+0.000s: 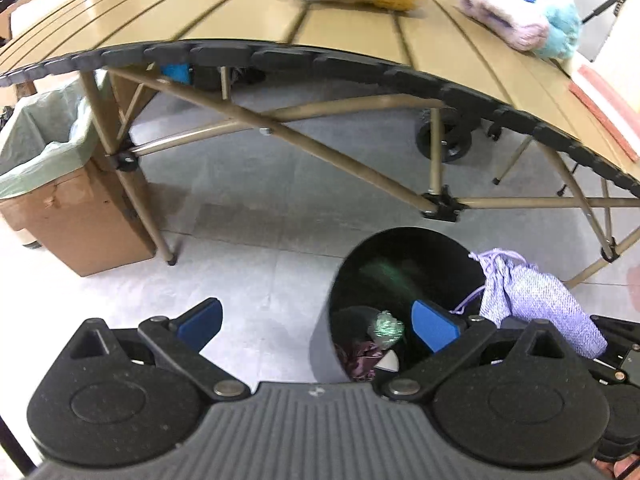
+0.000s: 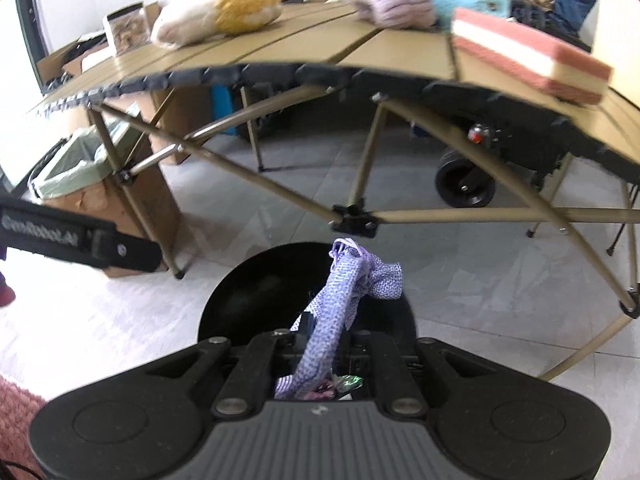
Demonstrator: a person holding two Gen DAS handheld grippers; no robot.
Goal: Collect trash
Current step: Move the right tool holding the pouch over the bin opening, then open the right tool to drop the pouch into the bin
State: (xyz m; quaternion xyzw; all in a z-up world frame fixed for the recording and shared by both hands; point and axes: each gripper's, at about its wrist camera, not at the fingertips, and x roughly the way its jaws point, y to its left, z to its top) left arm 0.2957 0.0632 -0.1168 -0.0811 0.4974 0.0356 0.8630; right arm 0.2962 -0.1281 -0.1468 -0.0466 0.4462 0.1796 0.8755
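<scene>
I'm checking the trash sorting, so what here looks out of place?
The lilac drawstring pouch clamped in the right gripper over the black bin looks odd: it appears an intact cloth bag, unlike the crumpled scraps already inside. The left gripper is open.

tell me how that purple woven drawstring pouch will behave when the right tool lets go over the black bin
The purple woven drawstring pouch looks floppy: it bends and droops where the right tool pinches it. It seems light, since a small pinch carries it. Released, it would probably drop limply into the round black bin without rolling, though its cord might snag on the rim.
</scene>
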